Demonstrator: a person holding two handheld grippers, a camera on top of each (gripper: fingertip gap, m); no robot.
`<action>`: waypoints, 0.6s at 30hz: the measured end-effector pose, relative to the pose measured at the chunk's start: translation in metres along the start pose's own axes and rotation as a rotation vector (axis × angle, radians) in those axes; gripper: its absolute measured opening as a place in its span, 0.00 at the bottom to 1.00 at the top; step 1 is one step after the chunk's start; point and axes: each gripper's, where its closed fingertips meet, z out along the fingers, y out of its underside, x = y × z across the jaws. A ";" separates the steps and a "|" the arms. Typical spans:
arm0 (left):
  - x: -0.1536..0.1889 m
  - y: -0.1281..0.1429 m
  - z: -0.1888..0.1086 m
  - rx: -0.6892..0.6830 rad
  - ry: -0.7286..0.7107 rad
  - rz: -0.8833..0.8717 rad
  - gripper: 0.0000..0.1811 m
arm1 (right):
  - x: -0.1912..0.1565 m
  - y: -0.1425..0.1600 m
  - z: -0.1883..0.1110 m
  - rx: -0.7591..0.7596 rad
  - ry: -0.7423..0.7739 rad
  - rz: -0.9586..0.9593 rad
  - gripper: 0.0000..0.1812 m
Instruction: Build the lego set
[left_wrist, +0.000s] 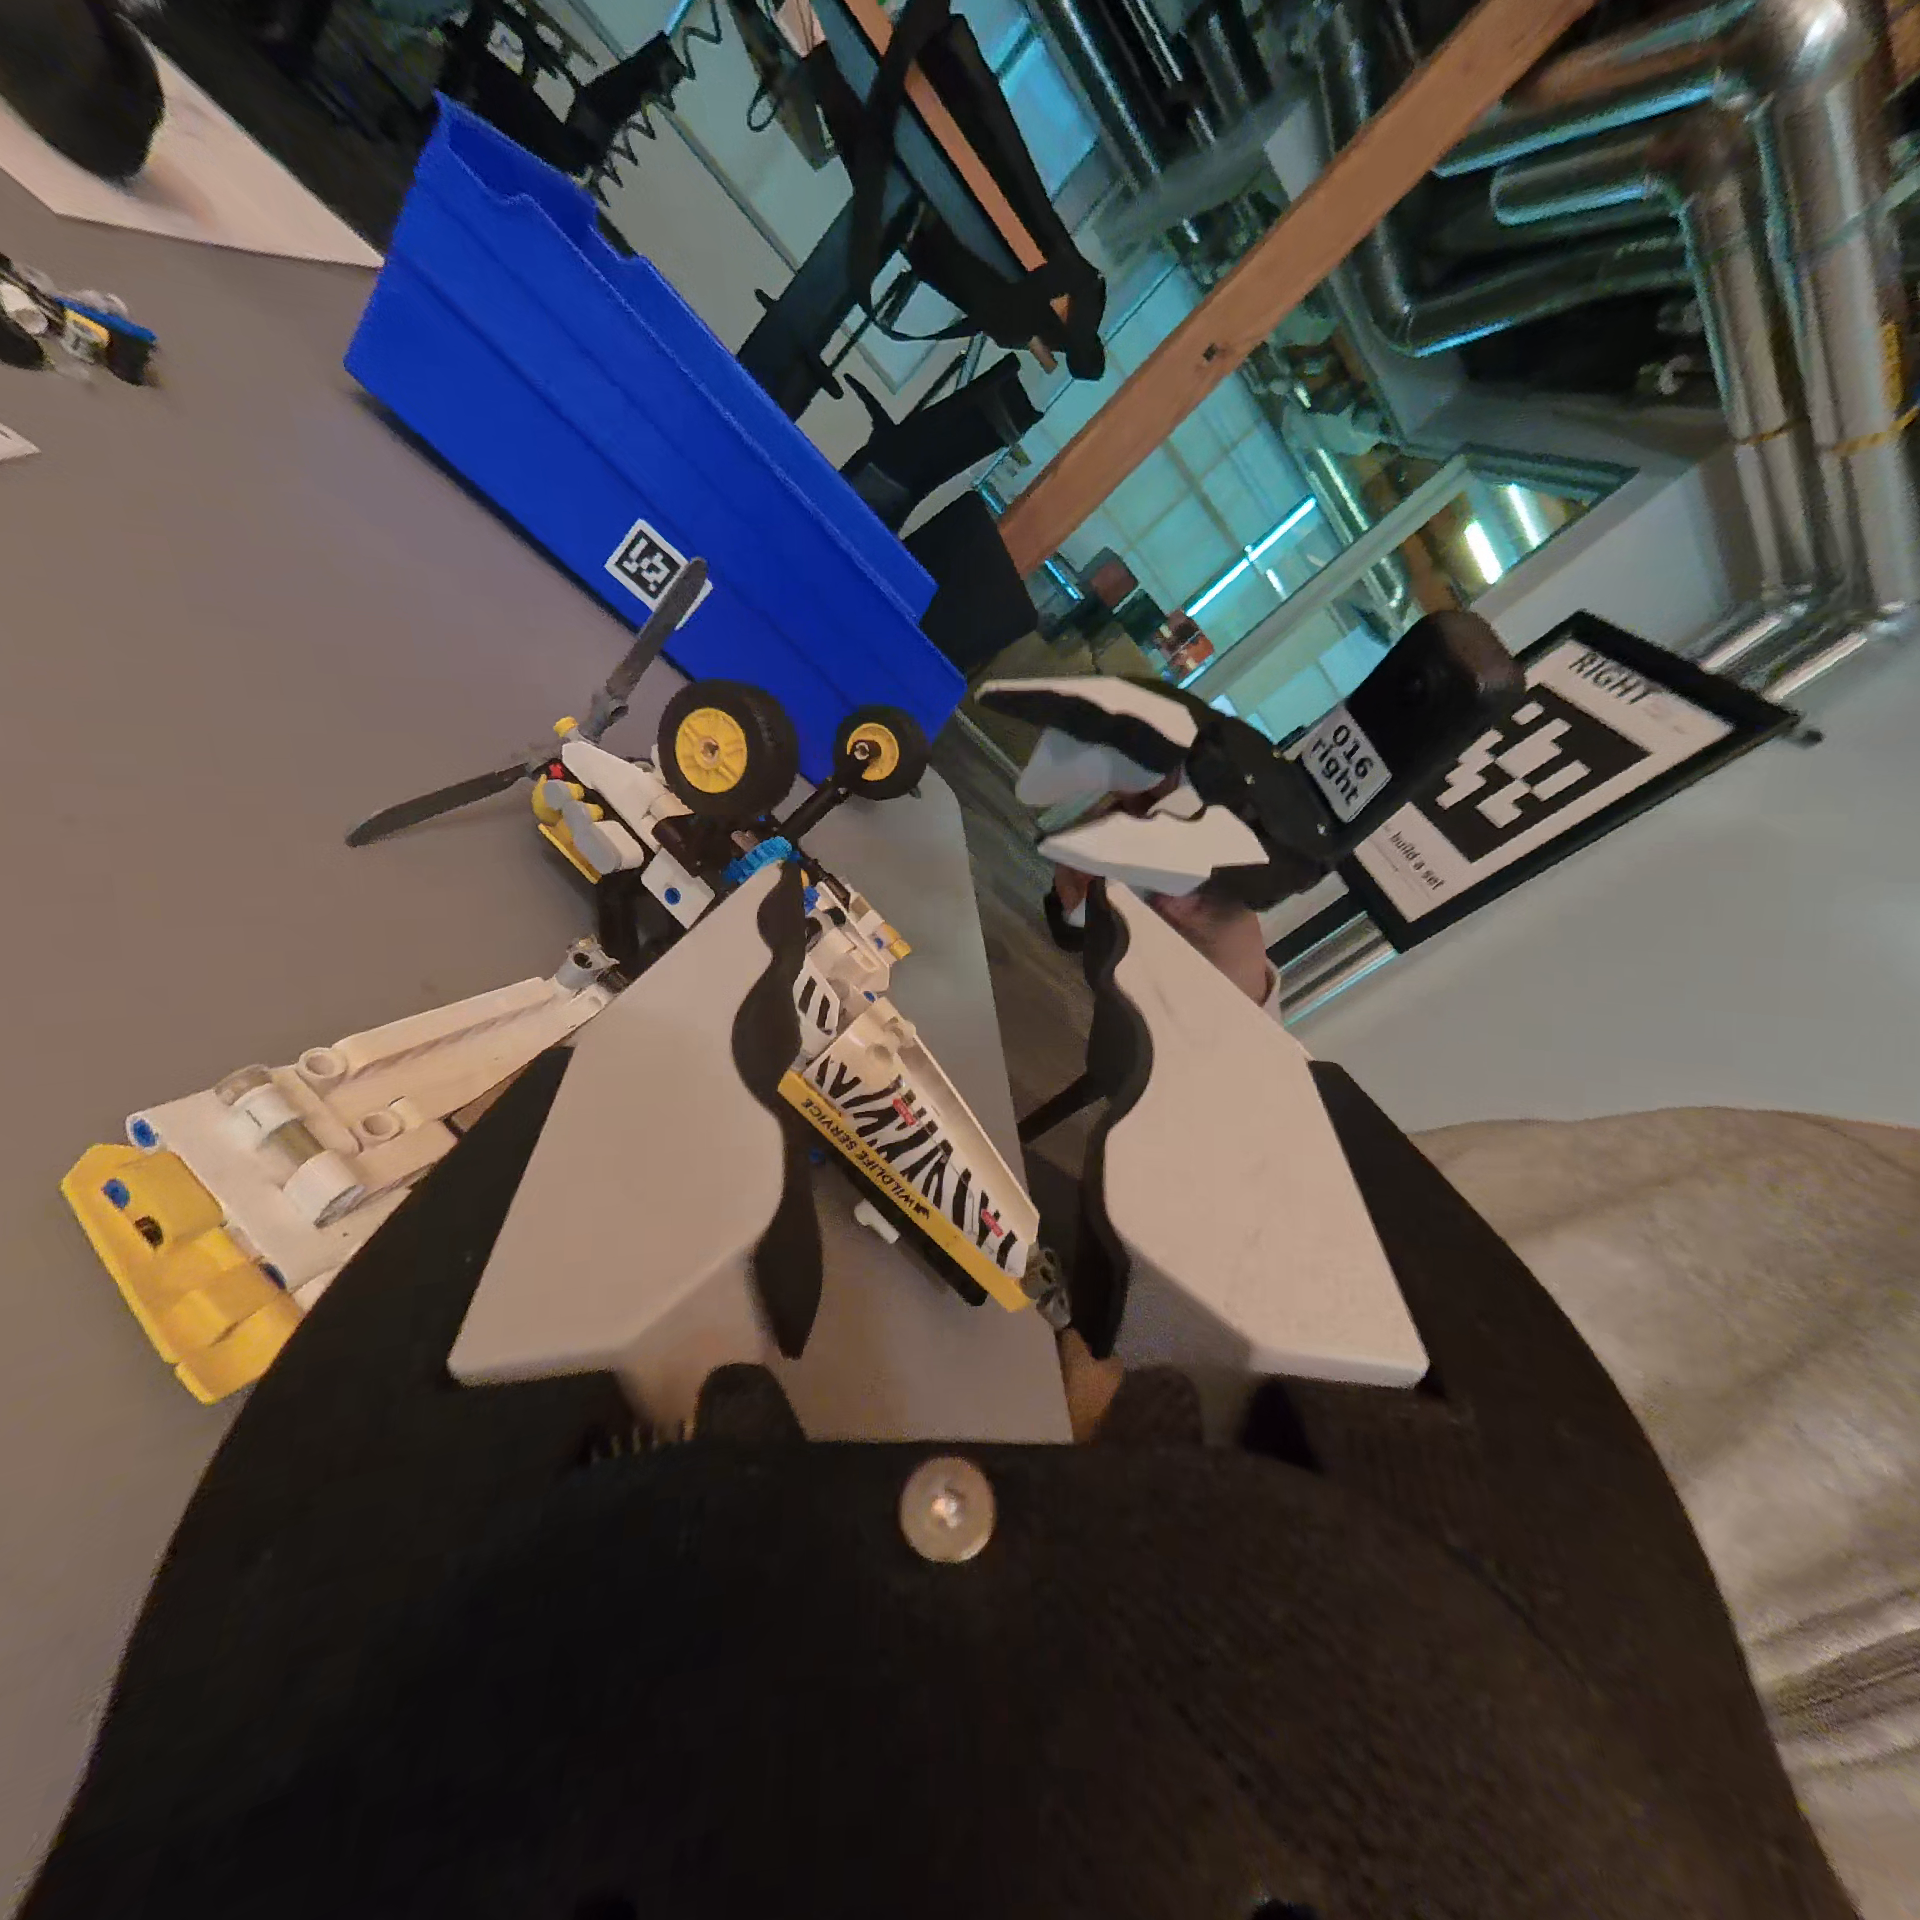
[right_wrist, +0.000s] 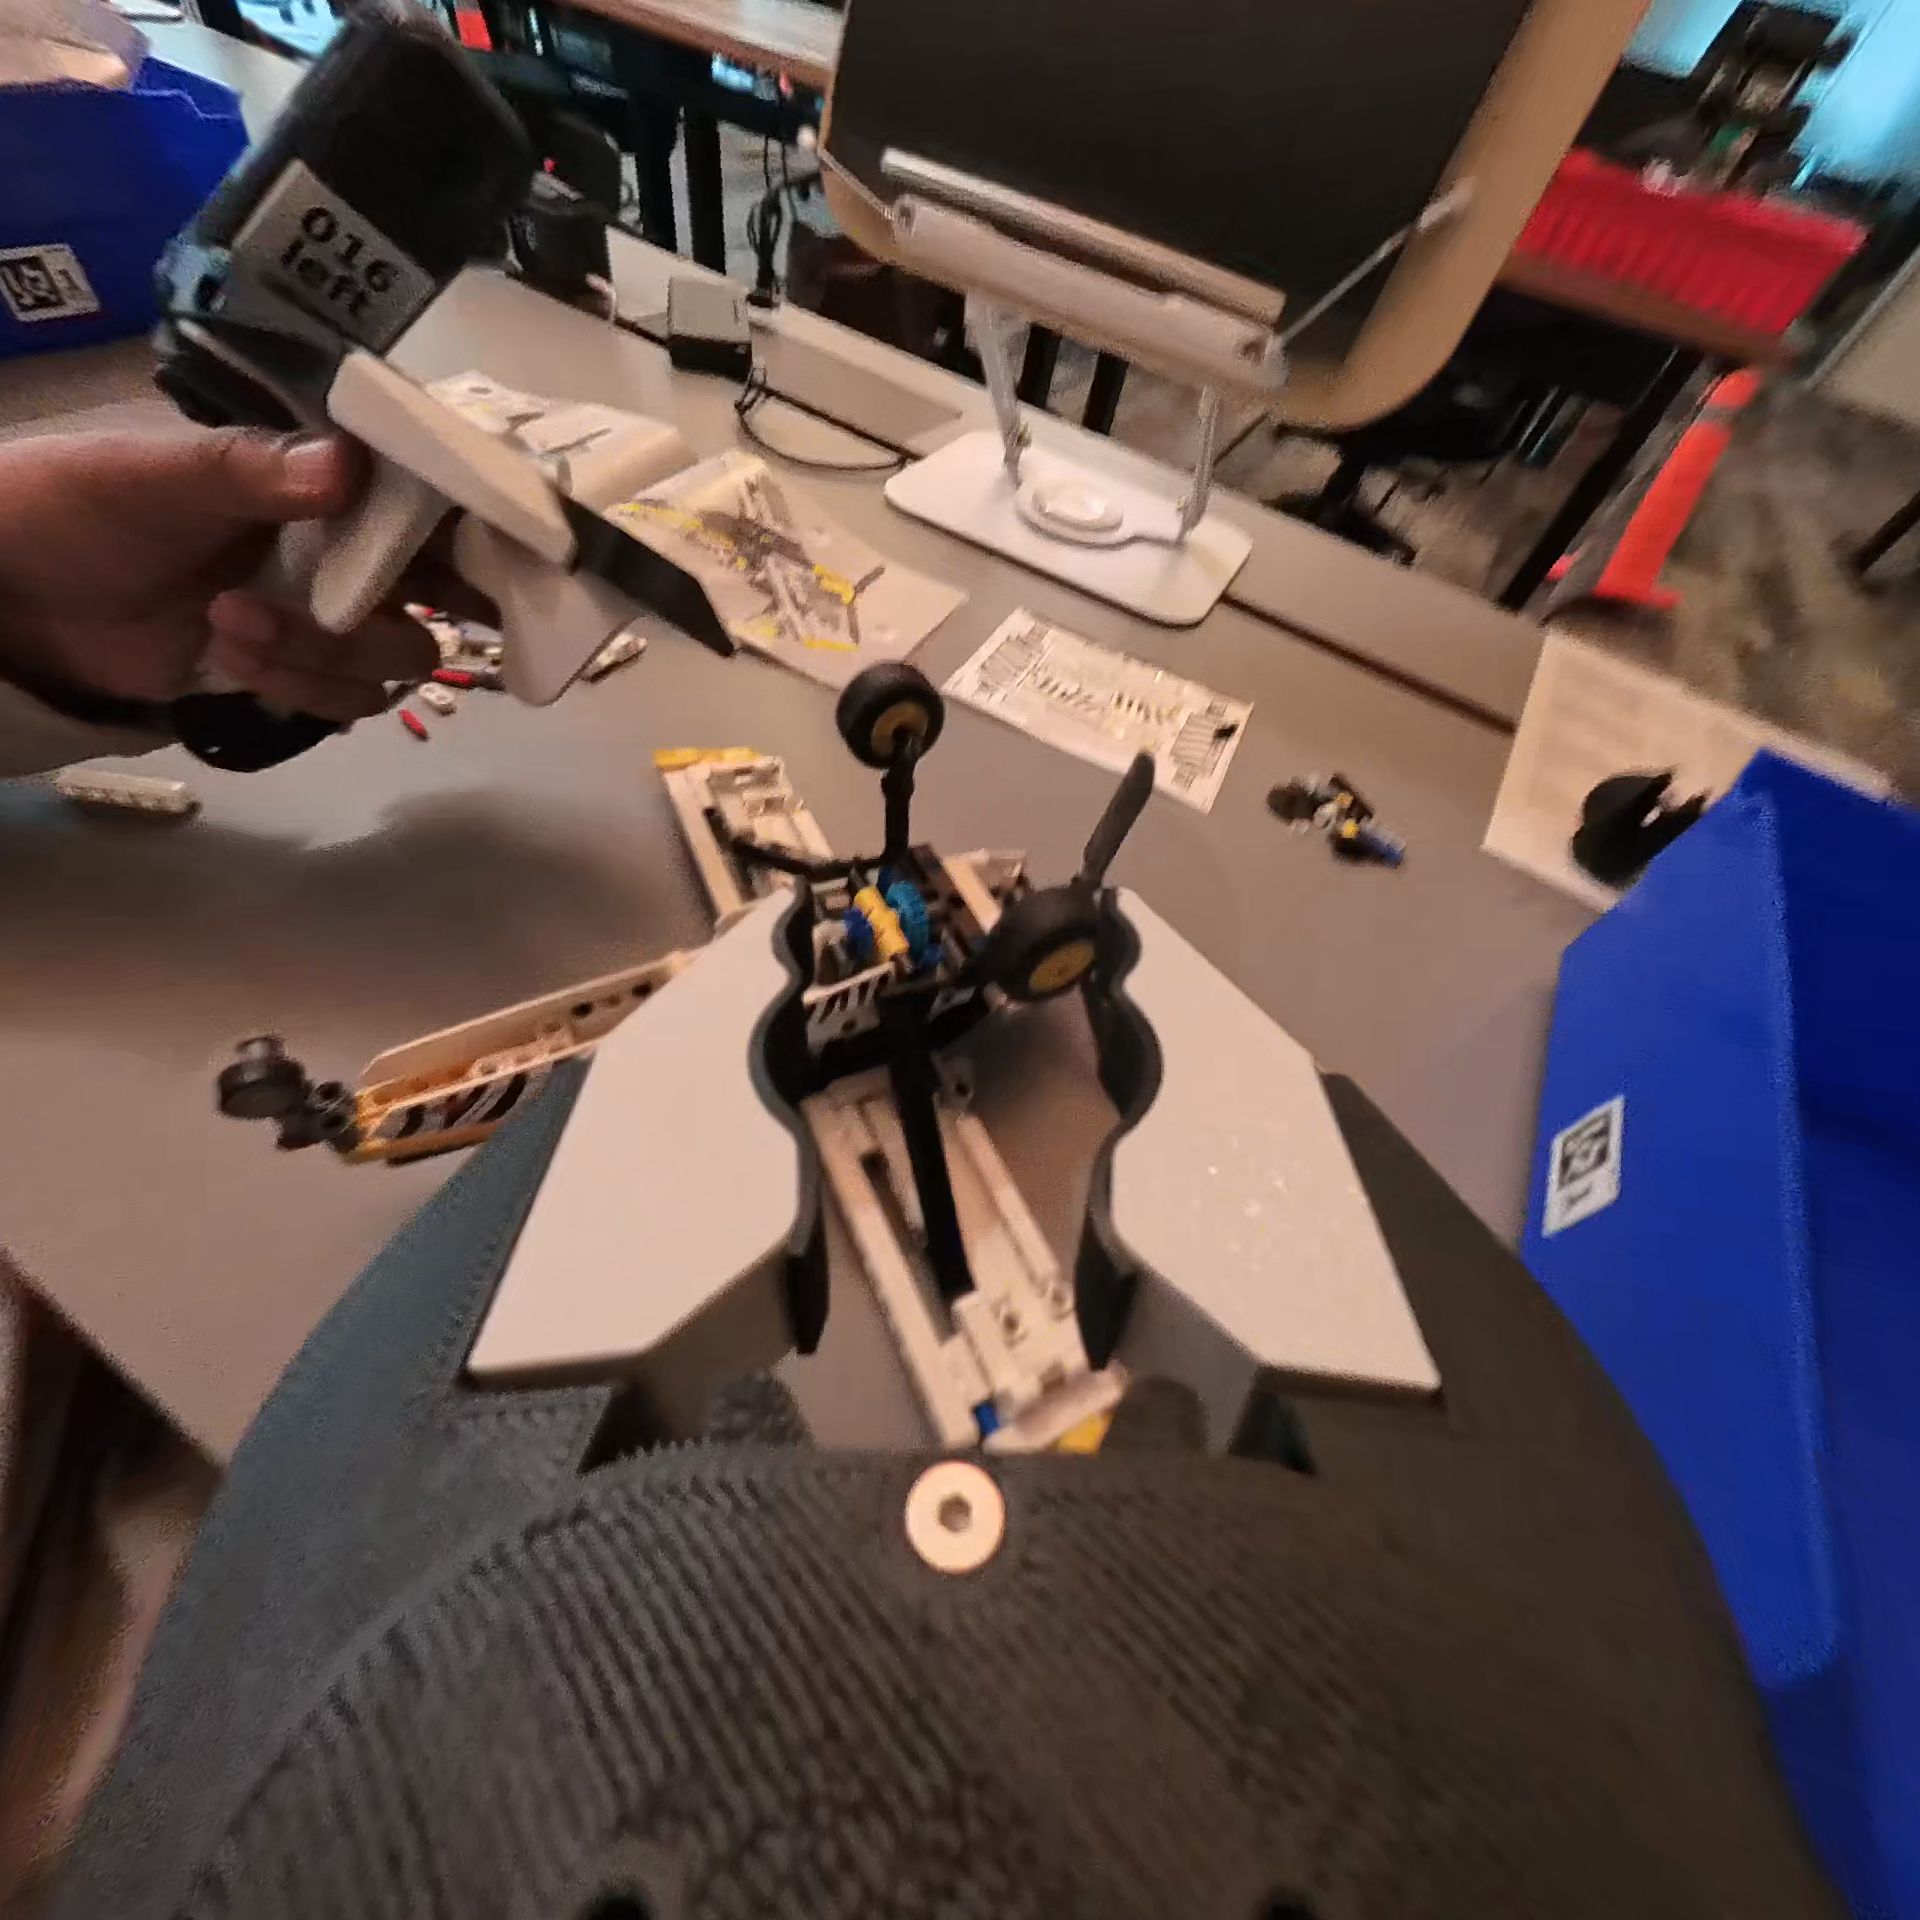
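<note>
1. Lego model: white, yellow and black brick-built aeroplane with zebra-striped panels, lying upside down on the grey table top, wheels up. In the right wrist view it sits at centre frame, its tail boom running toward 6 o'clock.
2. Wheels: two black tyres on yellow hubs, one on a raised black strut at 12 o'clock of the body, one at 3 o'clock.
3. Propeller: dark grey blades, at 11 o'clock of the model in the left wrist view.
4. Left gripper: white fingers with black wavy pads, spread apart, holding nothing; a striped wing panel shows in the gap, near the table edge.
5. Right gripper: fingers apart, either side of the model's body; contact cannot be told through the blur.
6. Blue plastic bin with a square marker, at 12 o'clock of the model in the left wrist view.
7. Printed instruction sheets and small loose bricks, between 12 and 2 o'clock in the right wrist view.
8. A person's hand grips the left gripper's handle, at 9 o'clock in the right wrist view.
</note>
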 end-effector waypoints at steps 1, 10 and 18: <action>0.004 0.001 -0.002 0.001 0.008 0.028 0.30 | 0.001 -0.003 0.005 0.016 0.007 -0.027 0.29; 0.038 0.022 -0.022 0.018 0.128 0.122 0.33 | -0.035 0.006 -0.009 -0.027 -0.218 0.171 0.18; 0.032 0.004 -0.038 0.128 0.047 0.197 0.32 | -0.043 -0.031 -0.016 0.216 -0.211 0.248 0.22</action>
